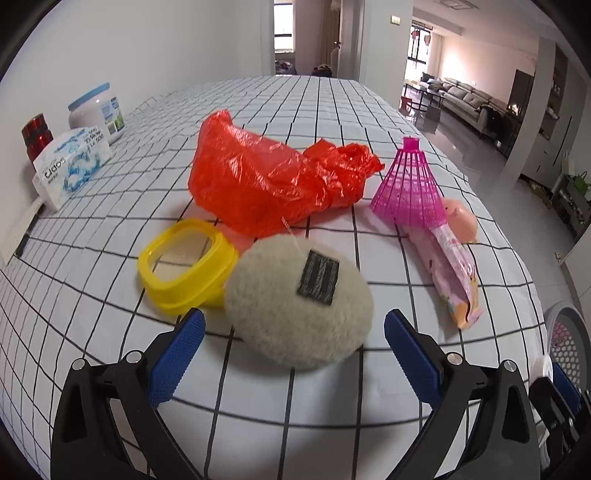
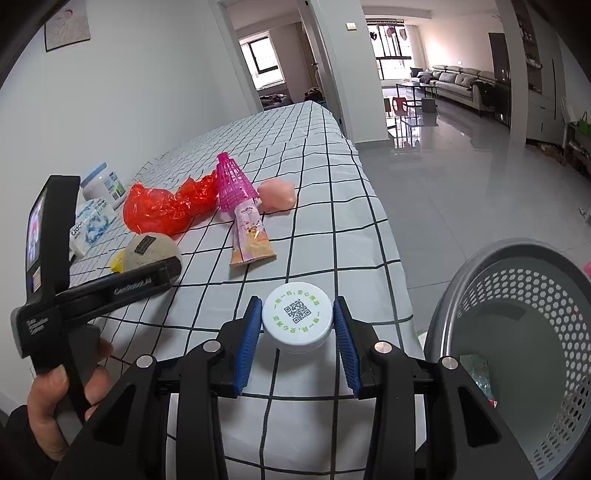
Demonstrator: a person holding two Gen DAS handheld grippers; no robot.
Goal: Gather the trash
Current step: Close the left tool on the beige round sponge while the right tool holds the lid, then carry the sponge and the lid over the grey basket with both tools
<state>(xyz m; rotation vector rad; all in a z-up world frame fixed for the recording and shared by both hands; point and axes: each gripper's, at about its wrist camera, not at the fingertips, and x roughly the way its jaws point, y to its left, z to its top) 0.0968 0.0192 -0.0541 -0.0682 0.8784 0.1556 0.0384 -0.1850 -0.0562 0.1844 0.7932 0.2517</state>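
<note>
The right hand-held gripper (image 2: 297, 341) is pinching a light, rigid white bottle cap (image 2: 296, 316) by its ribbed rim just beside the gray basket (image 2: 476, 280), while the left hand-held gripper (image 1: 293, 352) is hanging spread wide, farther from the basket.

This is a home, an open-plan flat. A long grey sofa (image 2: 456, 79) stands along the far wall of a living room with a glossy tiled floor (image 2: 461, 177), large windows (image 2: 393, 37) behind it and a doorway (image 2: 264, 59) into another room. A framed picture (image 2: 67, 22) hangs on the white wall beside the bench (image 2: 325, 155), which wears a checked cloth.
</note>
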